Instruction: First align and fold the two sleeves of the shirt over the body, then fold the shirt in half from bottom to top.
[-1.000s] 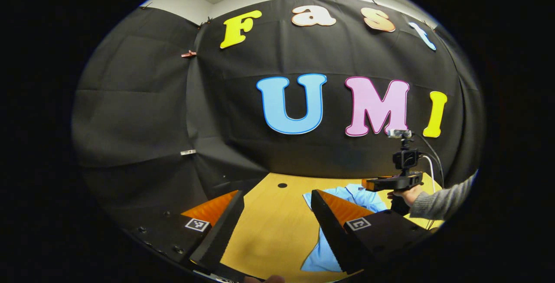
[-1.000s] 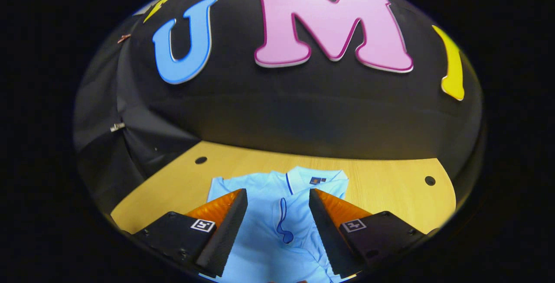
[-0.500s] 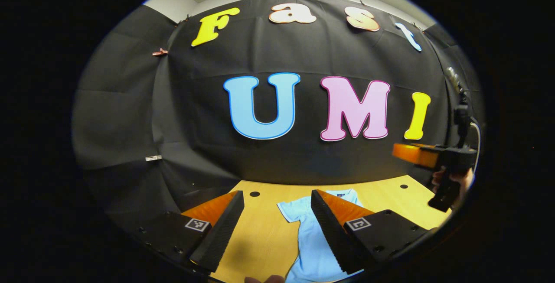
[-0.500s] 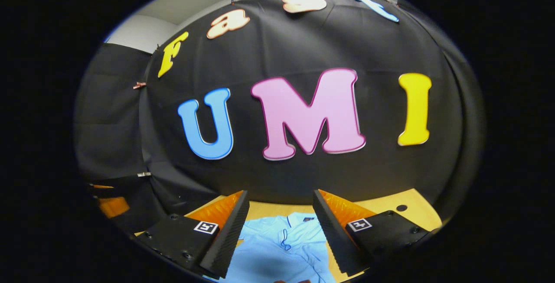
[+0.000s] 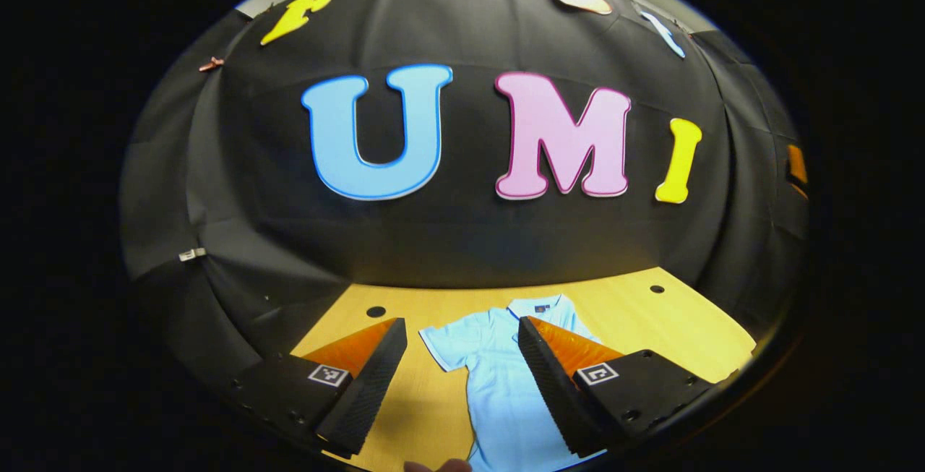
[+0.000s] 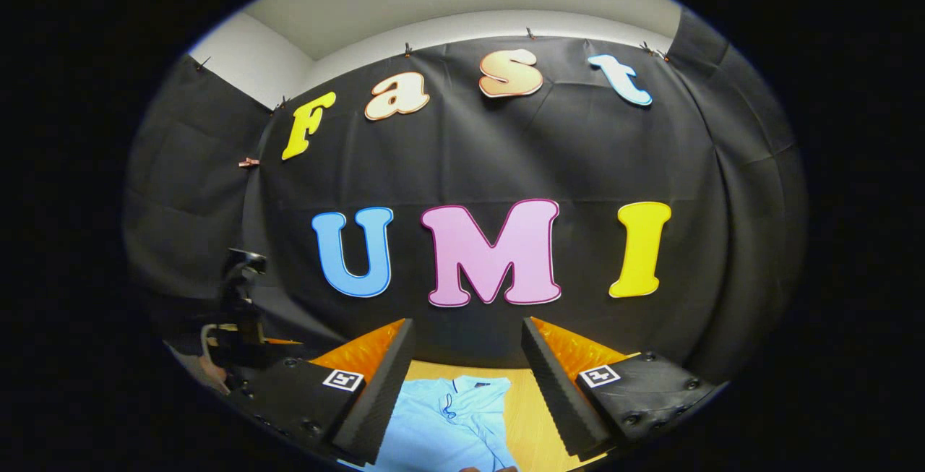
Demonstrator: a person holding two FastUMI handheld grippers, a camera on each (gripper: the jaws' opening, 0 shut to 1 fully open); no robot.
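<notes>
Shirt [image 5: 498, 378], light blue with a short sleeve and a collar, lies flat on the yellow wooden table [image 5: 650, 327] in the lower middle of the left gripper view, collar toward the black cloth wall [image 5: 462, 241] at the back. Its one visible sleeve spreads out to the left of the body. The left gripper [image 5: 462, 378] hangs above the table with its jaws spread wide and nothing between them; the shirt shows through the gap, and the right-hand finger covers part of the shirt's far side. Two small dark holes [image 5: 376, 311] sit in the tabletop near the wall, one at the left and one at the right.

In the right gripper view the shirt [image 6: 448, 421] sits at the bottom centre of the frame, collar up, framed between the fingers of the right gripper [image 6: 466, 385], which also stands wide open and empty, raised clear of the cloth. A strip of table [image 6: 531, 421] shows just right of the shirt. At the lower left of that frame the other gripper's dark body and cable can be seen, too dim for detail
</notes>
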